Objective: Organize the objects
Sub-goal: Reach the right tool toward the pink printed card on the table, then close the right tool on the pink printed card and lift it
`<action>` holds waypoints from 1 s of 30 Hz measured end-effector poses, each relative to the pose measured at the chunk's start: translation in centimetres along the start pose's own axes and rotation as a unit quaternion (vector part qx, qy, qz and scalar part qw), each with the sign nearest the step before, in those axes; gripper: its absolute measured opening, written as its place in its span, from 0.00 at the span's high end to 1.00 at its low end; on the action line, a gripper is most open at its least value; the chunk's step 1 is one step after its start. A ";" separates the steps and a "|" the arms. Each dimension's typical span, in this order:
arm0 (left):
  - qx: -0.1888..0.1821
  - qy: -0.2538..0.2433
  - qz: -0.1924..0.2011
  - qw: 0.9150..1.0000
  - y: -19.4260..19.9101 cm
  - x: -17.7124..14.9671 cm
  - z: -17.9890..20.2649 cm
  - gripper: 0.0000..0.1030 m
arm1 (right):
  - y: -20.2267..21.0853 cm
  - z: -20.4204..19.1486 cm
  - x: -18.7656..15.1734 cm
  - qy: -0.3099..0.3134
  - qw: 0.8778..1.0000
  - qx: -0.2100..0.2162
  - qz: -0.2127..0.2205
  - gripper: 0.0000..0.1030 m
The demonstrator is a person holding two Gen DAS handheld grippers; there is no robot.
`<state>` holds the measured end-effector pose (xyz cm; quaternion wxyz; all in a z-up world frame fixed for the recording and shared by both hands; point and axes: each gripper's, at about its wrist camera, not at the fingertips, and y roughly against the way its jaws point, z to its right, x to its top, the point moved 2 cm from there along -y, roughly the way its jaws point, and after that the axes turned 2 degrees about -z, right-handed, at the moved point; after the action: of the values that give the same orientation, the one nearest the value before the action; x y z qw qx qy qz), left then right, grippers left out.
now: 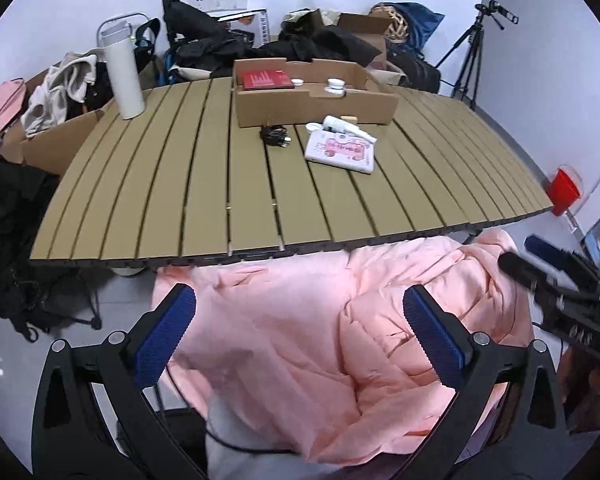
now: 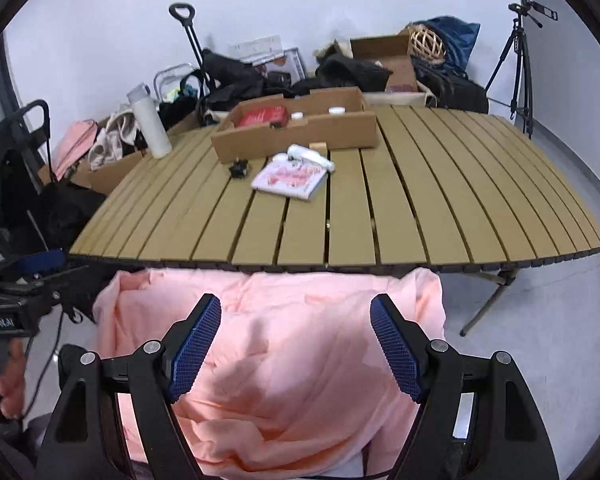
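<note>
A shallow cardboard box (image 1: pixel 316 108) (image 2: pixel 296 136) stands at the far middle of the slatted table (image 1: pixel 204 200) (image 2: pixel 420 208). It holds a red book (image 1: pixel 266 79) (image 2: pixel 262 116) and small white jars (image 1: pixel 335 86) (image 2: pixel 336 111). In front of it lie a pink-and-white booklet (image 1: pixel 342 151) (image 2: pixel 290 178), a white handheld device (image 1: pixel 346 126) (image 2: pixel 310 156), a black cable bundle (image 1: pixel 275 135) (image 2: pixel 238 169) and a small wooden block (image 2: pixel 318 147). My left gripper (image 1: pixel 300 332) and right gripper (image 2: pixel 296 344) are open and empty, below the table's near edge over a pink quilt (image 1: pixel 340 340) (image 2: pixel 280 360).
A tall white flask (image 1: pixel 124 76) (image 2: pixel 150 124) stands at the table's far left. Bags, clothes and cardboard boxes pile along the back wall. A tripod (image 1: pixel 472 60) (image 2: pixel 516 64) stands at the right. A red cup (image 1: pixel 564 190) hangs past the table's right end.
</note>
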<state>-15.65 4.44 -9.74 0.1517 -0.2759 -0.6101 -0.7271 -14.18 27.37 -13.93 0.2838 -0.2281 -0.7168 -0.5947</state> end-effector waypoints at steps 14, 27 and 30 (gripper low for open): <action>-0.080 0.016 0.010 0.997 -15.8 12.7 -0.8 0.11 | -13.9 3.0 10.1 -0.027 0.997 0.056 -0.043 0.22; -0.090 0.022 -0.037 0.995 -23.8 14.7 0.3 0.68 | -24.9 3.2 12.3 -0.045 0.991 0.082 -0.097 0.64; -0.082 0.028 -0.049 0.995 -22.6 13.6 0.4 0.75 | -24.6 2.8 12.1 -0.034 0.991 0.080 -0.101 0.70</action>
<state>-39.10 11.13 -19.89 0.1100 -0.2371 -0.5567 -0.7885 -39.84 25.37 -23.84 0.2152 -0.1510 -0.7908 -0.5528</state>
